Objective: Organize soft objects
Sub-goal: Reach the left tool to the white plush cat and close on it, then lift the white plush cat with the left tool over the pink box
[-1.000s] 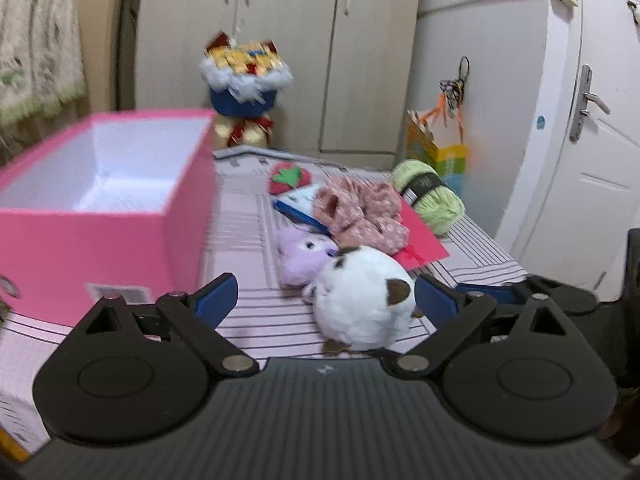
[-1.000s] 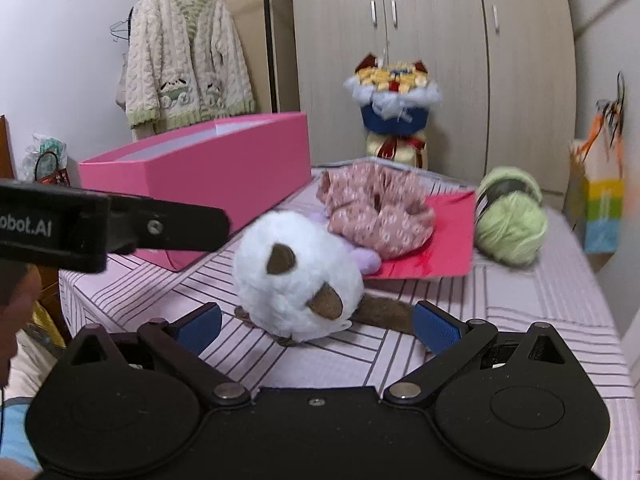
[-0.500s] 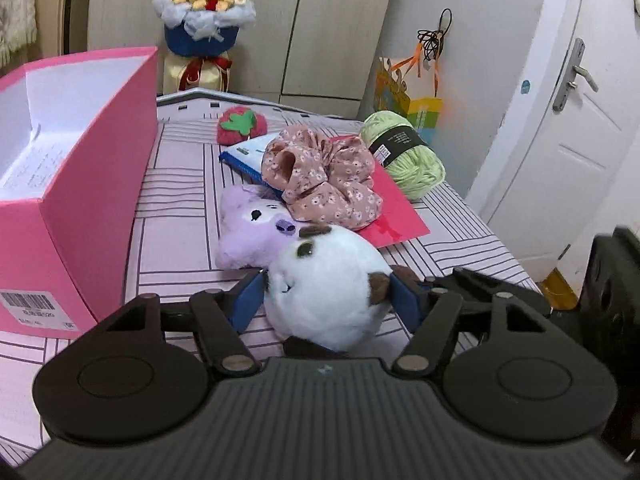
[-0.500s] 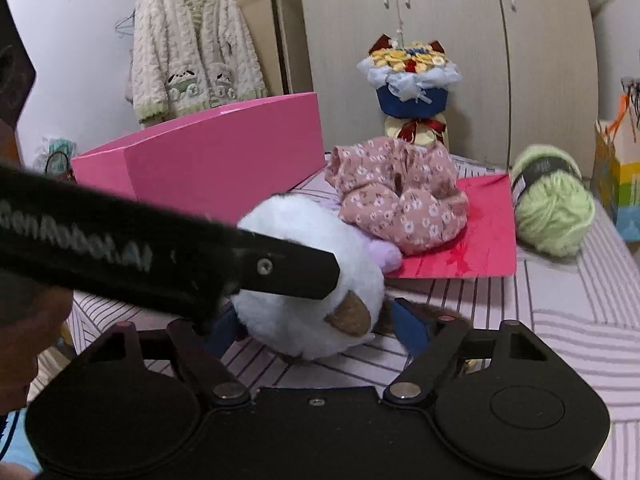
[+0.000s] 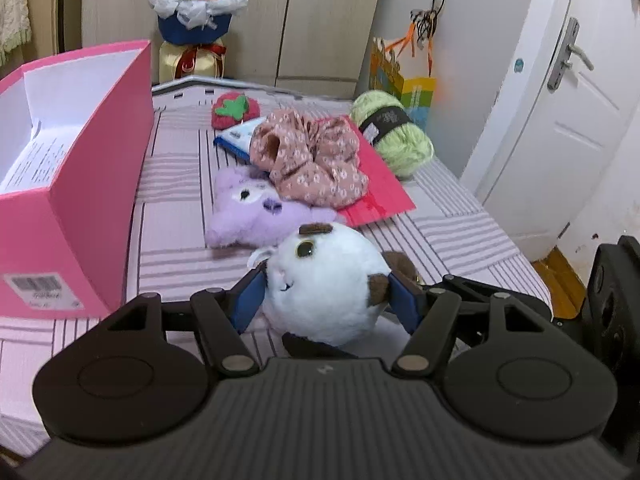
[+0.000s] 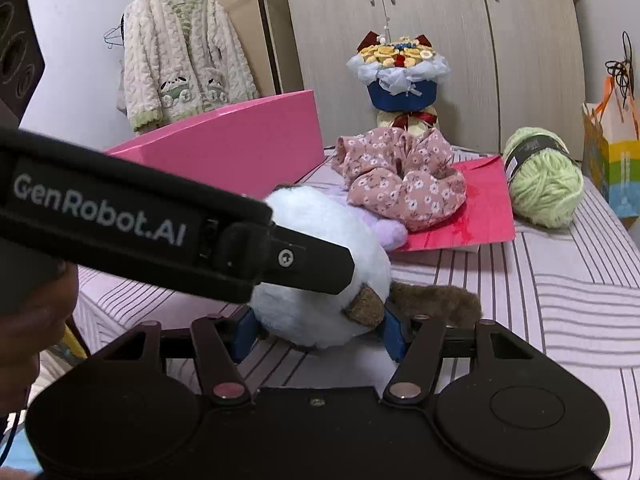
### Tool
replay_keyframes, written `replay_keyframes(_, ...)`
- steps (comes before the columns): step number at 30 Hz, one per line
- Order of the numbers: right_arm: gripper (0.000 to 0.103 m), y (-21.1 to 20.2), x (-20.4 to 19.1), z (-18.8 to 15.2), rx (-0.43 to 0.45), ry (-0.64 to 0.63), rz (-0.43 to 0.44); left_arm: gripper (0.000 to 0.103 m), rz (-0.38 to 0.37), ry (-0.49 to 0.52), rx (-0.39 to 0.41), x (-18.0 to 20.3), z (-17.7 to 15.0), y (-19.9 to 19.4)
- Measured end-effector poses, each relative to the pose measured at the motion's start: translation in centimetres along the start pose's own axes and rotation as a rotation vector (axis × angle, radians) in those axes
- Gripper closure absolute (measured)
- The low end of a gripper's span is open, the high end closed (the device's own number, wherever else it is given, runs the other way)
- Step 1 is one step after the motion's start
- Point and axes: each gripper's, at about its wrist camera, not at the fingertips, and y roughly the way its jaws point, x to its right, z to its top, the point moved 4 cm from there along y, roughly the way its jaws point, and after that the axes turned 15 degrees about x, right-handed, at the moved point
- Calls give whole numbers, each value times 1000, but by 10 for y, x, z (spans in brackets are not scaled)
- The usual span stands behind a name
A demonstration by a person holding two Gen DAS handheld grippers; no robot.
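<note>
Left wrist view: both grippers' fingers [image 5: 250, 300] pinch white plush [image 5: 324, 288] near pink box [image 5: 100, 208].

The left gripper [image 5: 326, 294] has just been closing; its 2 blue pads [image 5: 248, 300] now press both sides of the white round plush [image 5: 326, 292] on the striped bedspread [image 5: 180, 184]. Just behind the plush lies a purple plush [image 5: 256, 212], touching a floral fabric bundle [image 5: 316, 160] on a red sheet [image 5: 380, 196]. A green yarn ball [image 5: 394, 132] lies beside the sheet. An open pink box [image 5: 84, 184] stands at left.
</note>
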Motion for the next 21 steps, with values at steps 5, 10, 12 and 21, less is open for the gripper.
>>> replay_keyframes(5, 37, -5, -11, 2, -61, 38, 22, 37, 17, 6, -78, 0, 2, -10)
replay_keyframes(10, 37, -7, -25, 9, -145, 60, 58, 37, 10, -25, -163, -7, 5, -25)
replay_keyframes(12, 37, -9, -33, 13, -169, 56, 70, 37, 4, -32, -183, -11, 7, -34)
replay_keyframes(21, 37, -12, -84, 38, -242, -45, 156, 37, 14, -74, -219, -35, 18, -85)
